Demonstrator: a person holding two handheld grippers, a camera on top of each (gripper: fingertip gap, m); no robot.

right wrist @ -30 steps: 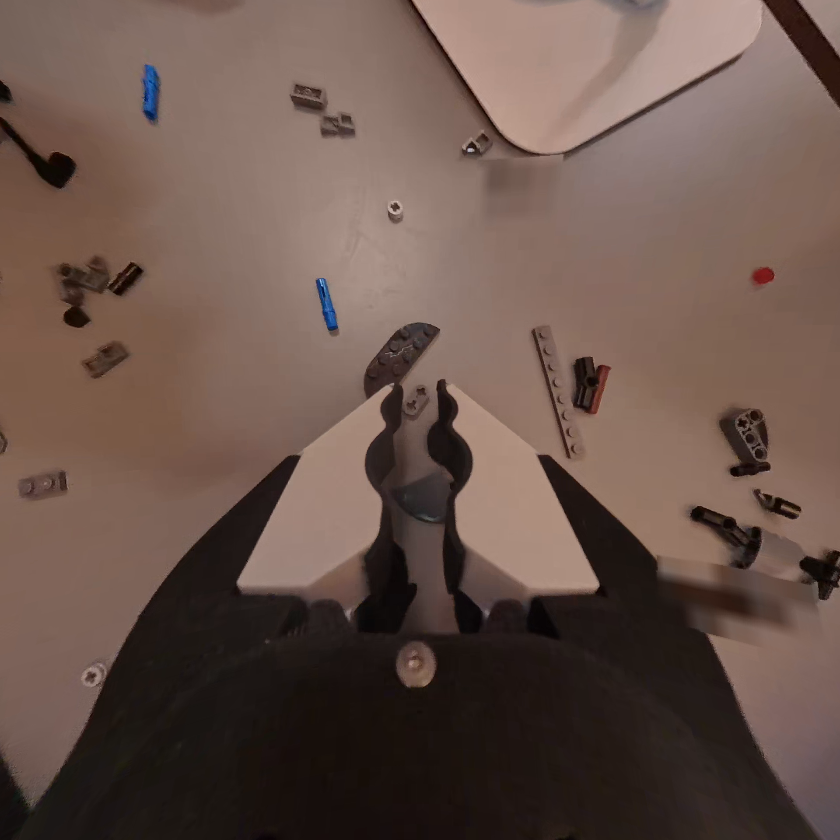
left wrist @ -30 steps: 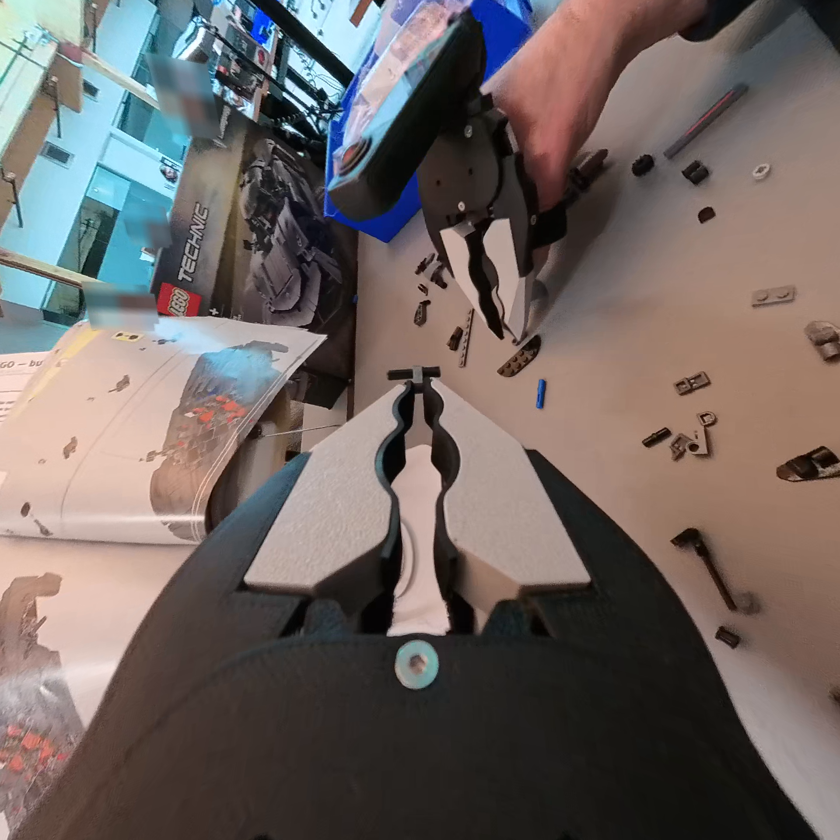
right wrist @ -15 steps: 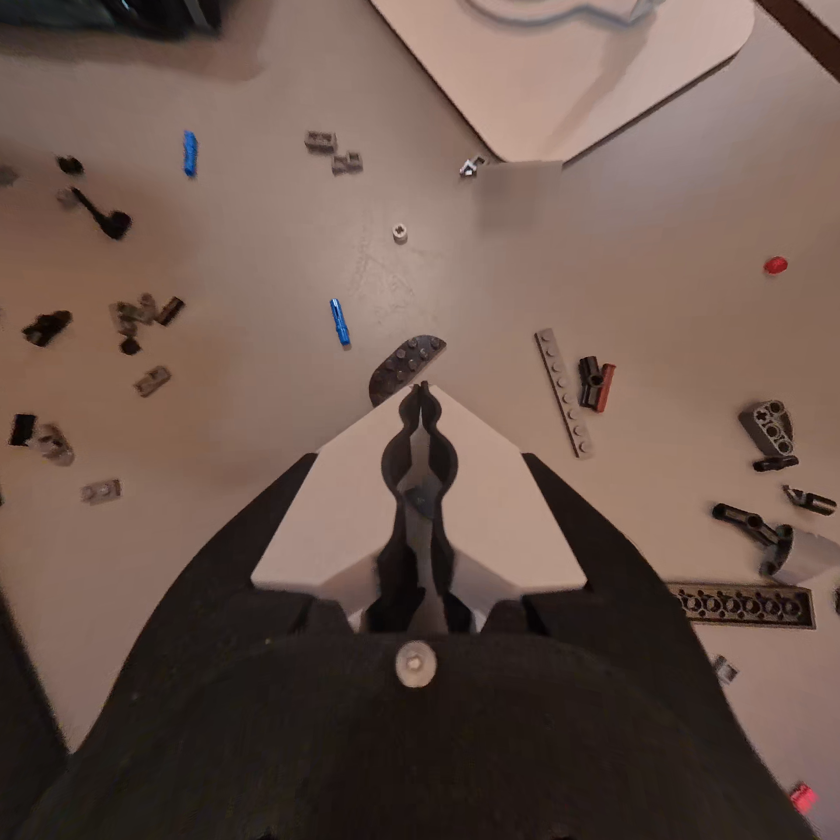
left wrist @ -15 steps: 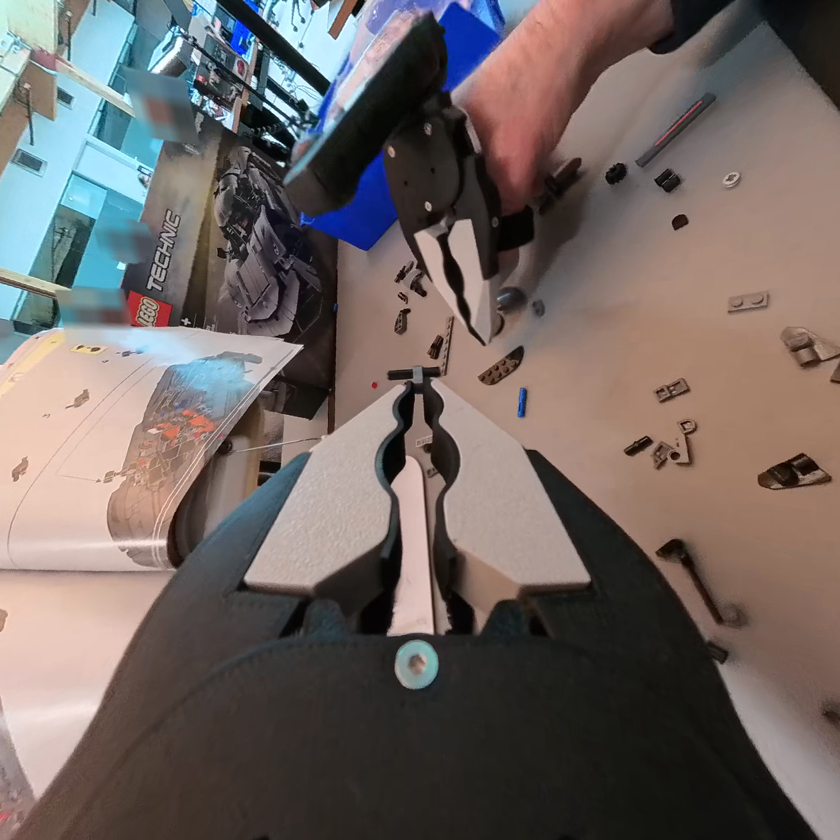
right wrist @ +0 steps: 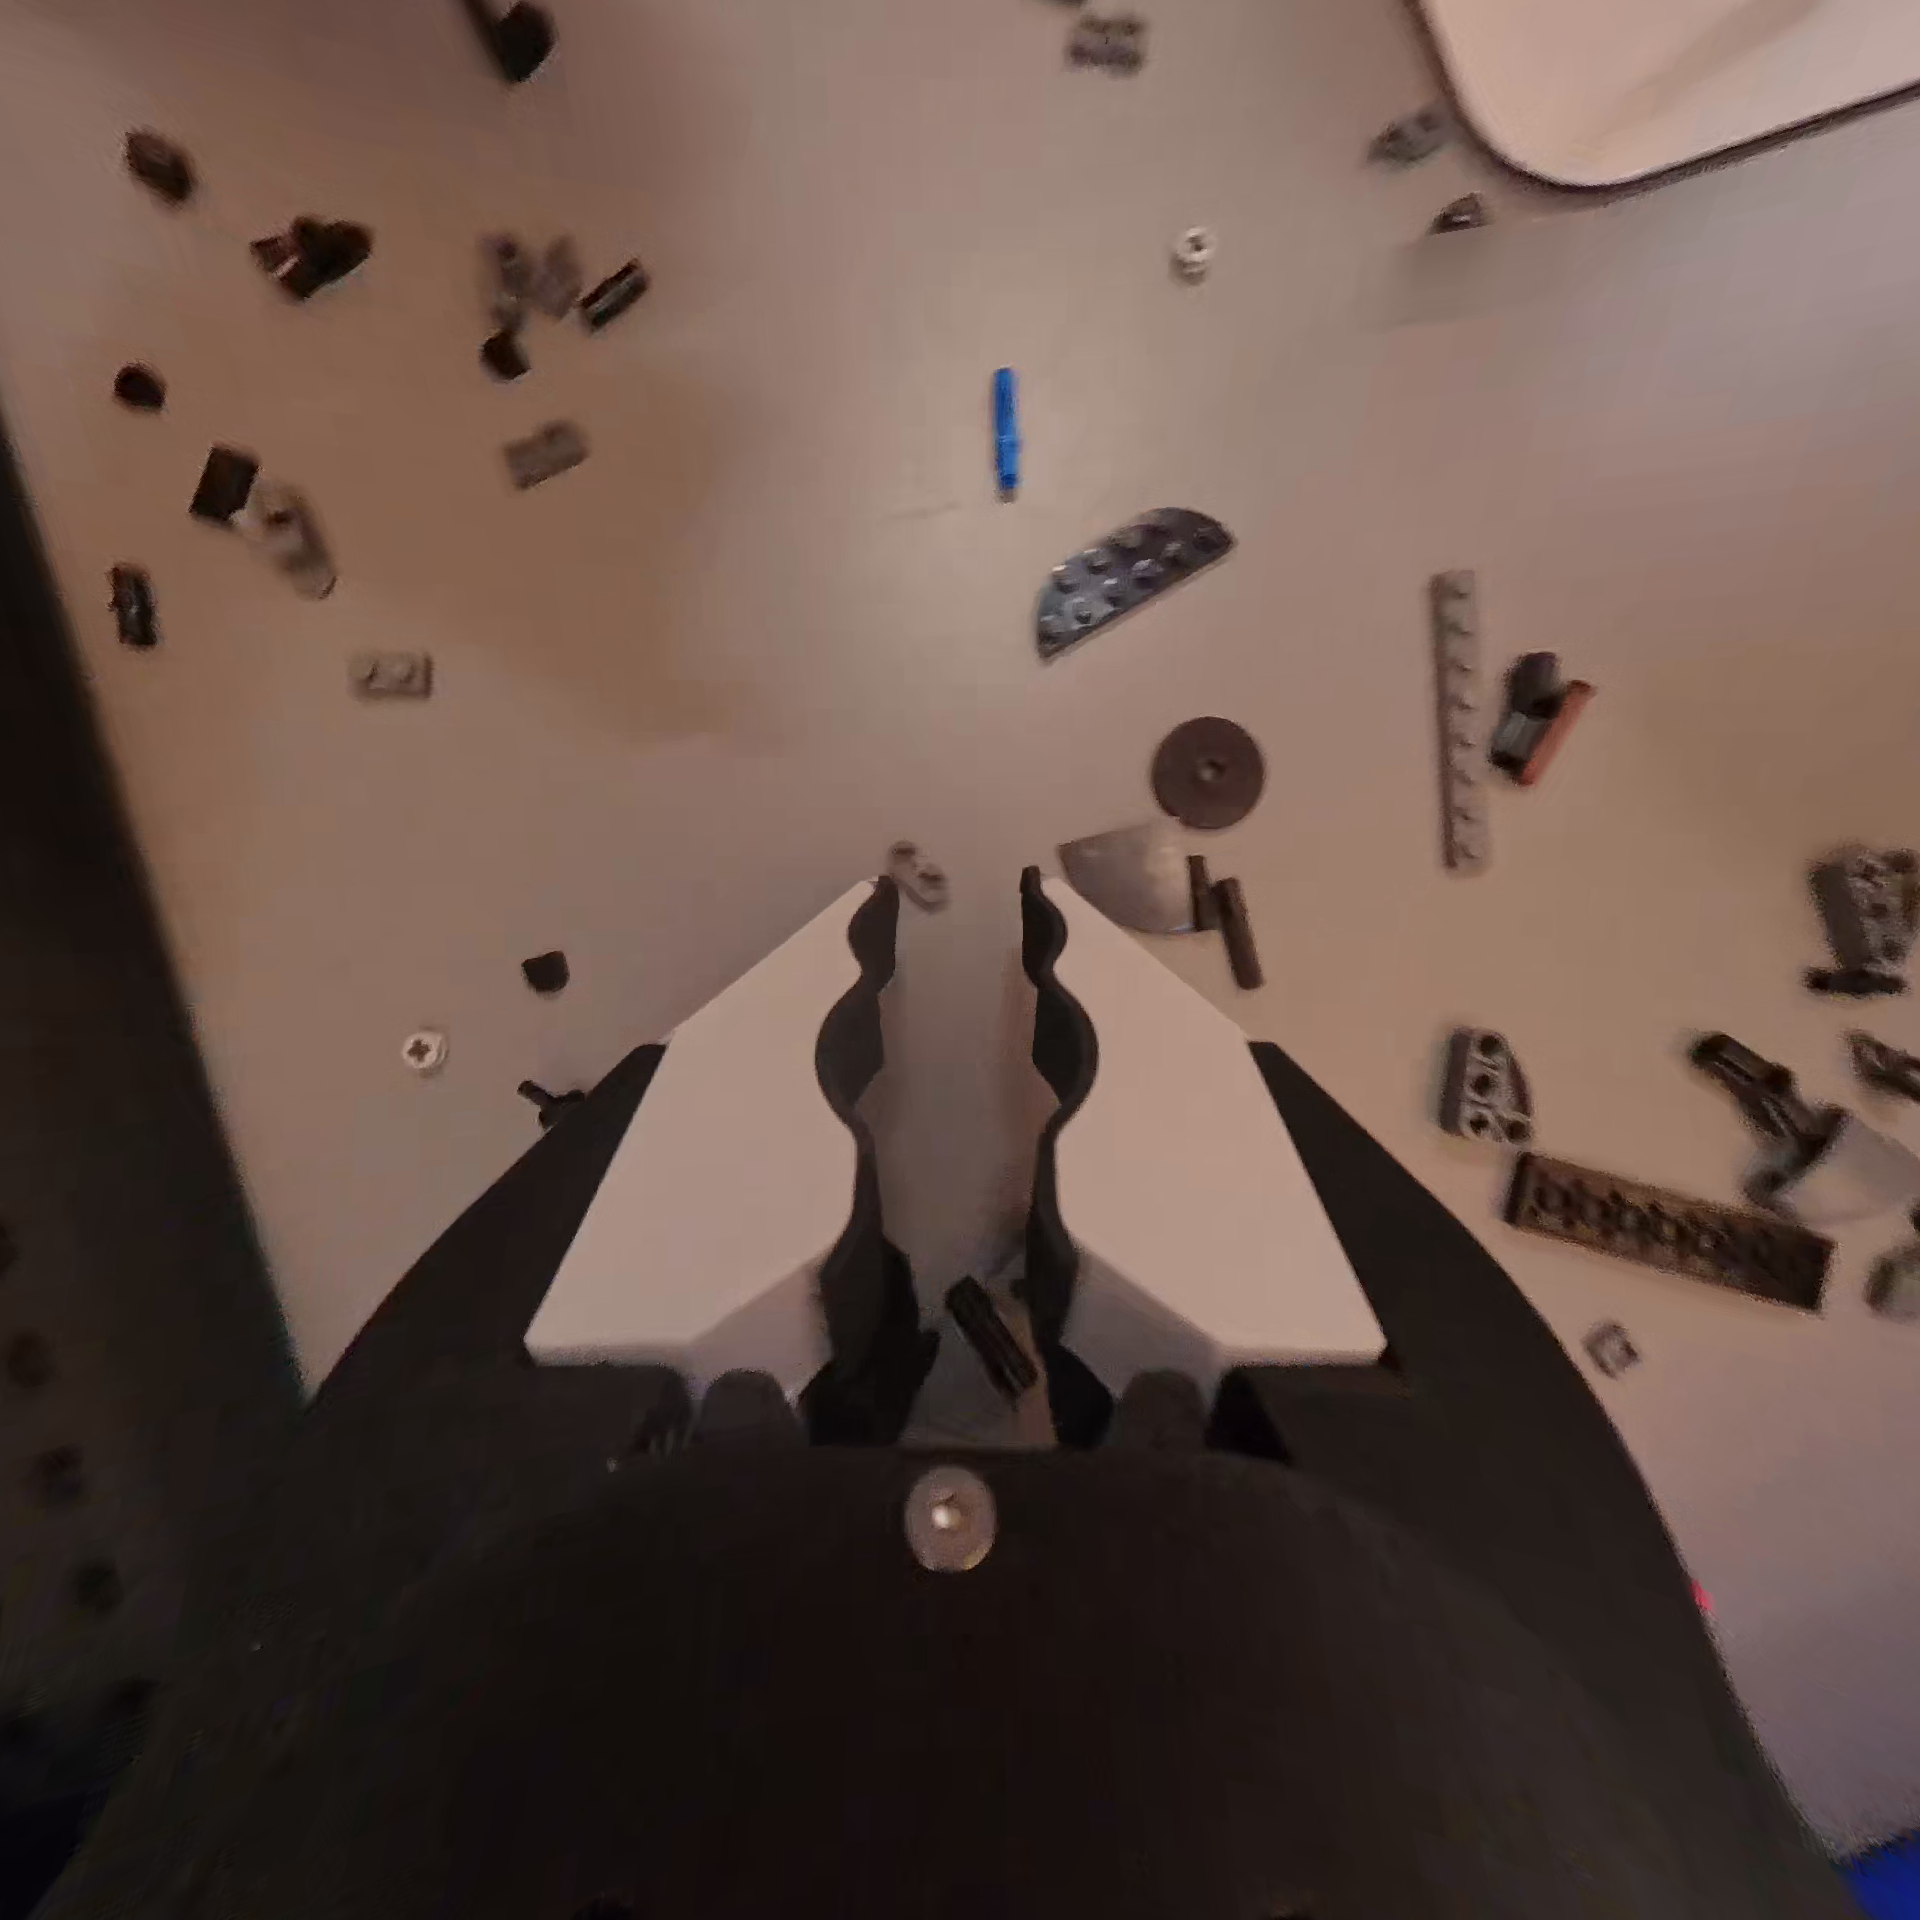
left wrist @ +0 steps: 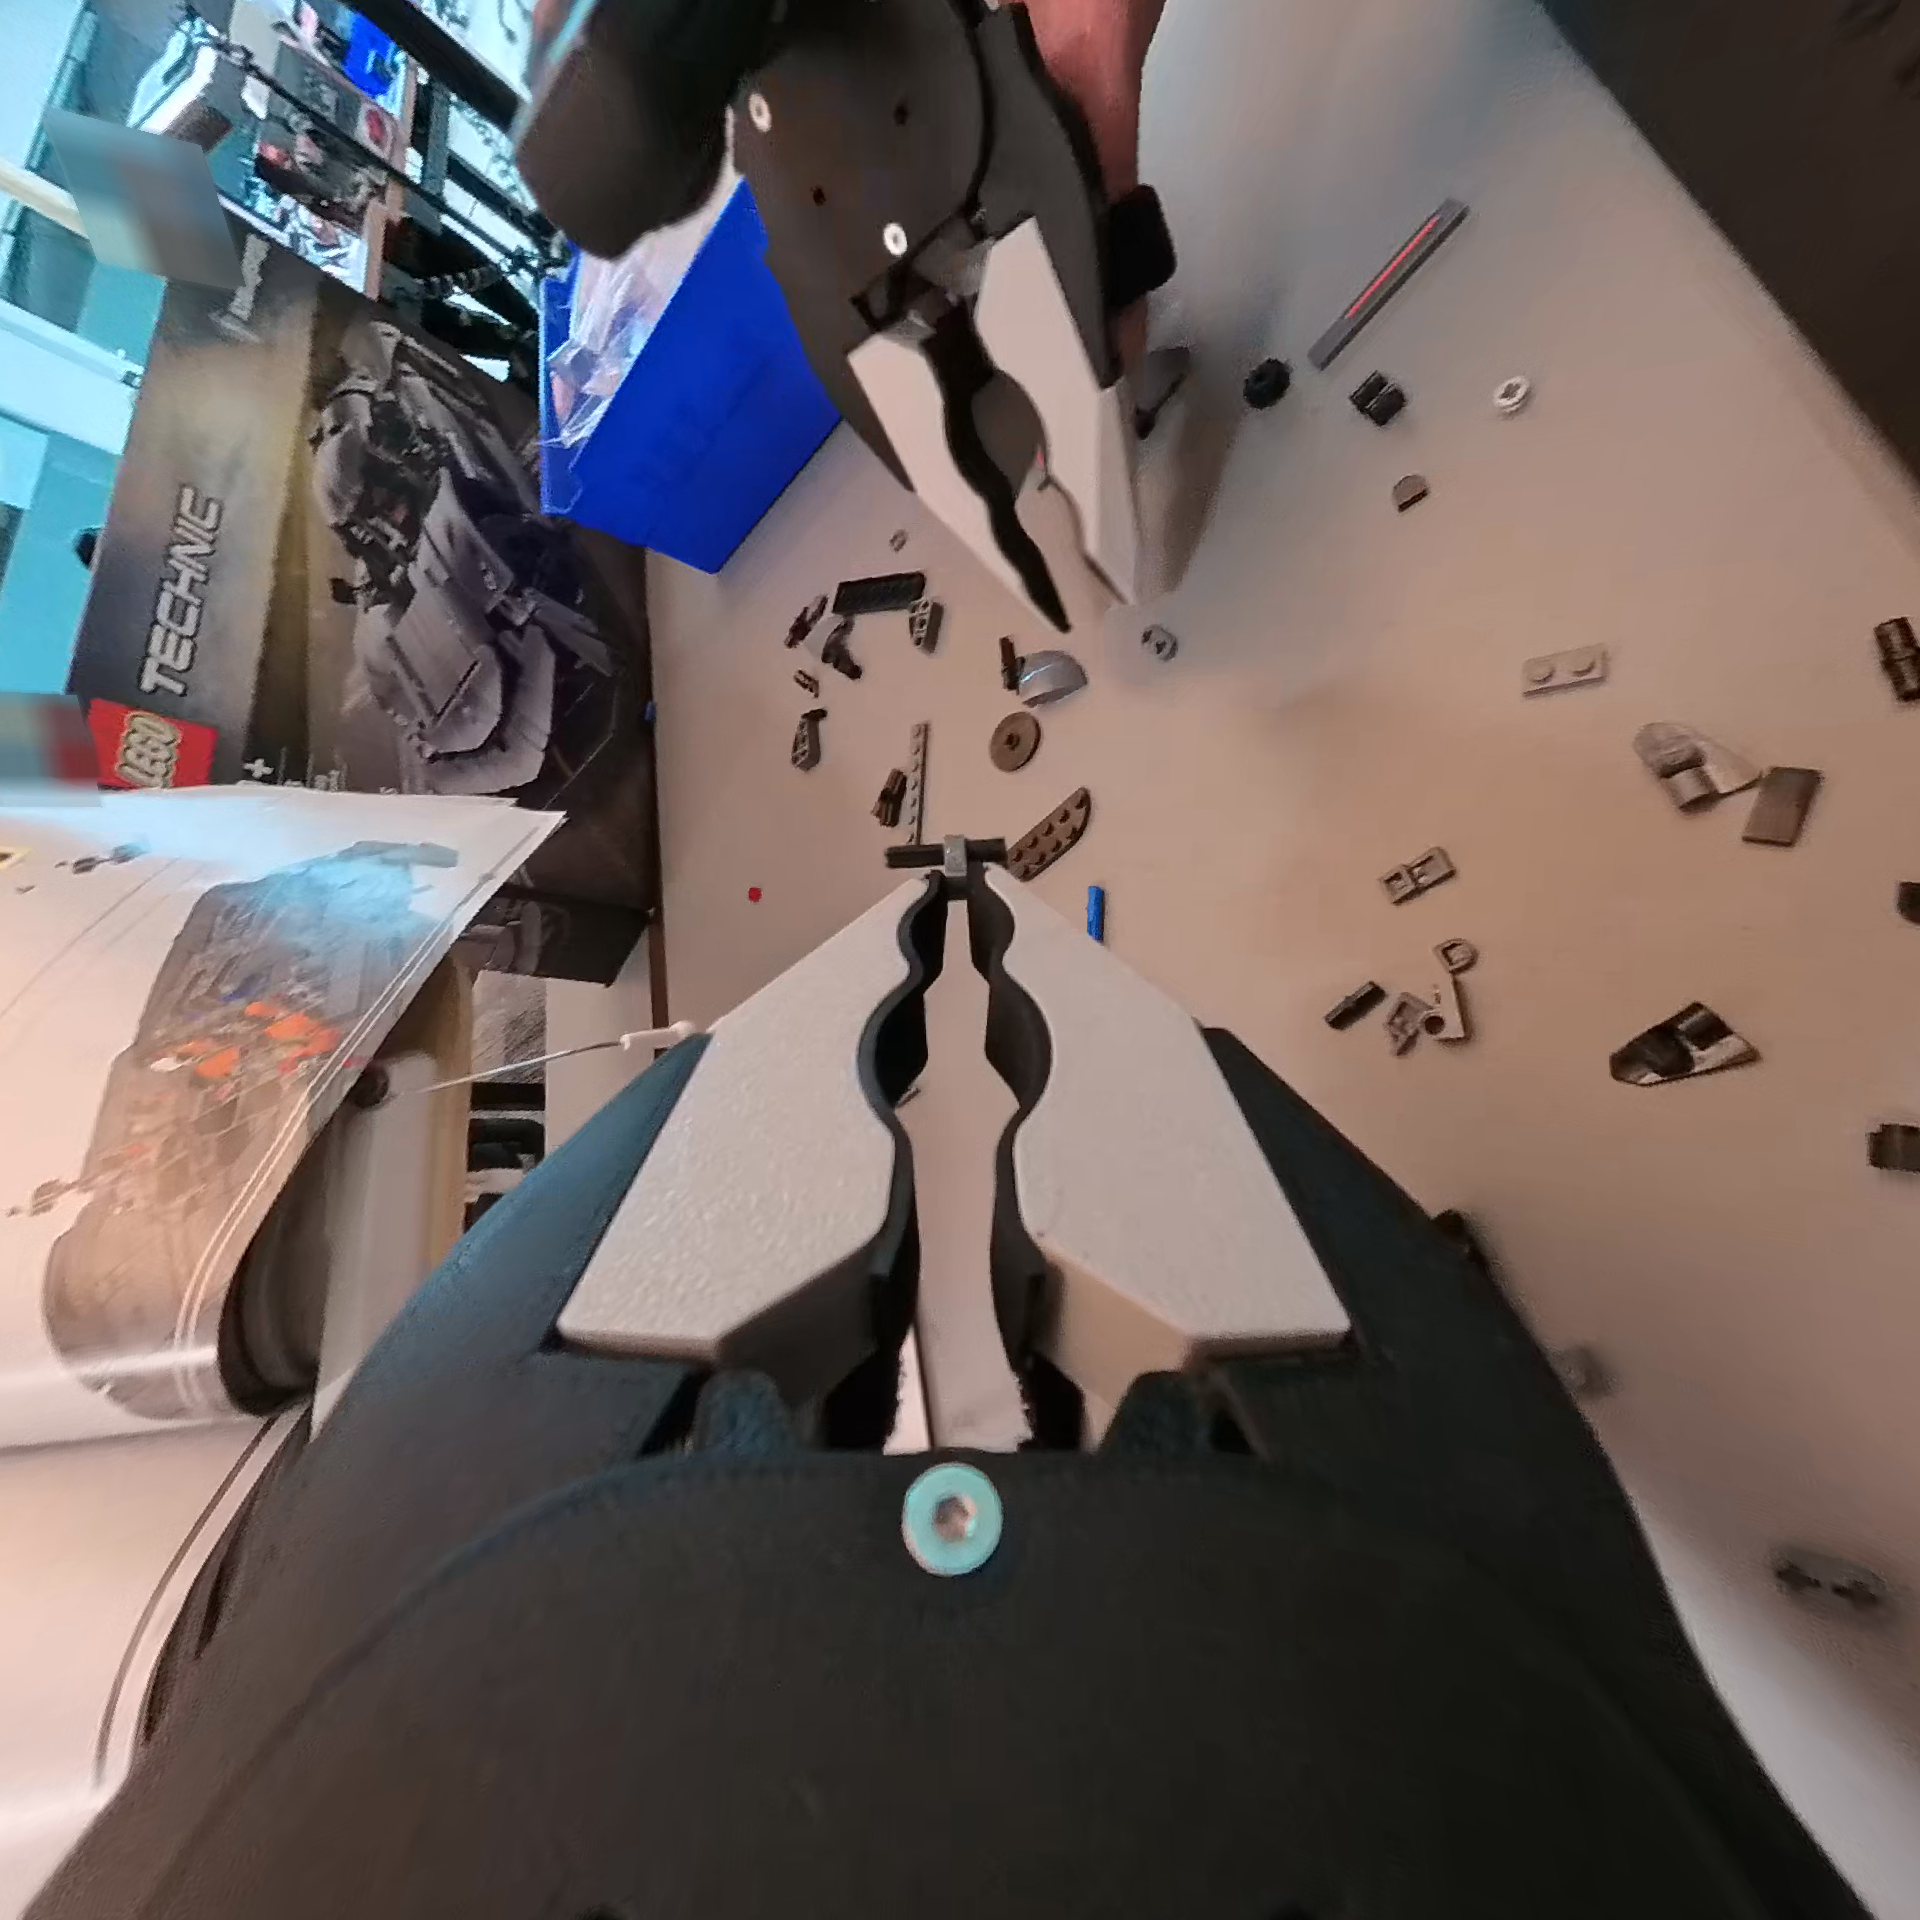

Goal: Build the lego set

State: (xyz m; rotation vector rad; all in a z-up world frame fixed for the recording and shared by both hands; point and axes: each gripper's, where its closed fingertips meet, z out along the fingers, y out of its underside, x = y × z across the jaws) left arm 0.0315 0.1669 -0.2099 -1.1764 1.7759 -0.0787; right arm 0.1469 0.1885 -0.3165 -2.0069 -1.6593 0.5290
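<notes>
Parted since half-second ago: right gripper [right wrist: 958, 883] fingers, small grey connector [right wrist: 916, 871] beside left tip. Left gripper [left wrist: 954, 881] clamped on black axle piece [left wrist: 951, 854].

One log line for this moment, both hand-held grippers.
left hand-held gripper: shut on black pin piece | right hand-held gripper: open, empty, above table

I see a pale beige table [left wrist: 1455, 727] — beyond it, bright windows [left wrist: 42, 312] and cluttered shelving [left wrist: 343, 135].
</notes>
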